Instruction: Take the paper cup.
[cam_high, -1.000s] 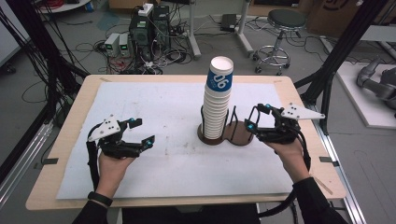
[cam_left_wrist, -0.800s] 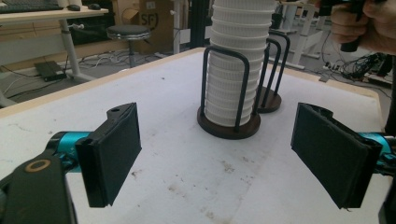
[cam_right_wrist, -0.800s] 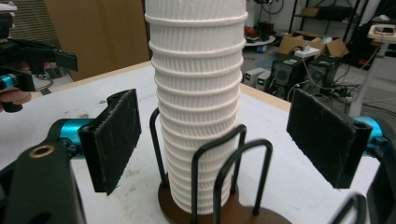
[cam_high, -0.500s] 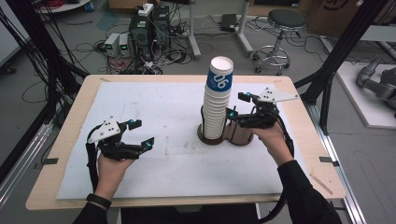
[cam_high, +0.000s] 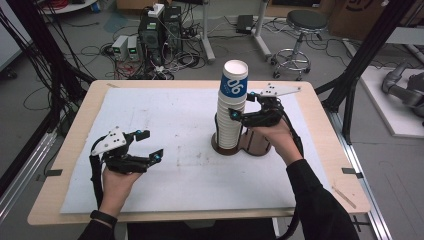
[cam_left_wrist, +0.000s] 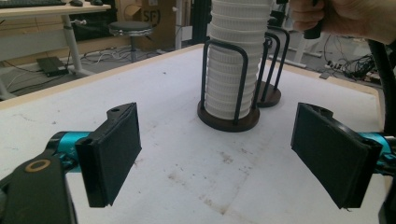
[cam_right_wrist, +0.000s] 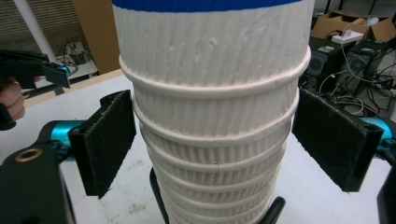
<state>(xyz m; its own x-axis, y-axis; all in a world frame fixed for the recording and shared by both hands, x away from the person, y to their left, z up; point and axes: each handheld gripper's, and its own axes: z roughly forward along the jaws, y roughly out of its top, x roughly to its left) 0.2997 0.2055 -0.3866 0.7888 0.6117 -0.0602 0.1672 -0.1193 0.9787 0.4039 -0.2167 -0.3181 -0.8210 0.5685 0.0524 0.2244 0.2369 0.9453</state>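
A cluttered lab floor with cables, computer towers (cam_high: 159, 30) and a stool (cam_high: 303, 22) is surrounding a wooden surface (cam_high: 75, 135) covered by a white mat (cam_high: 170, 125). A tall cup stack (cam_high: 231, 107) is standing in a wire holder (cam_left_wrist: 229, 119) right of centre. The right gripper (cam_high: 250, 106) is bracketing the stack, jaws having just been opening, pads apart from it. The left gripper (cam_high: 150, 145) is hovering open at the left.

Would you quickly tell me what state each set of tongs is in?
Left tongs: open, holding nothing.
Right tongs: just opened wider, around the cup stack, not gripping.
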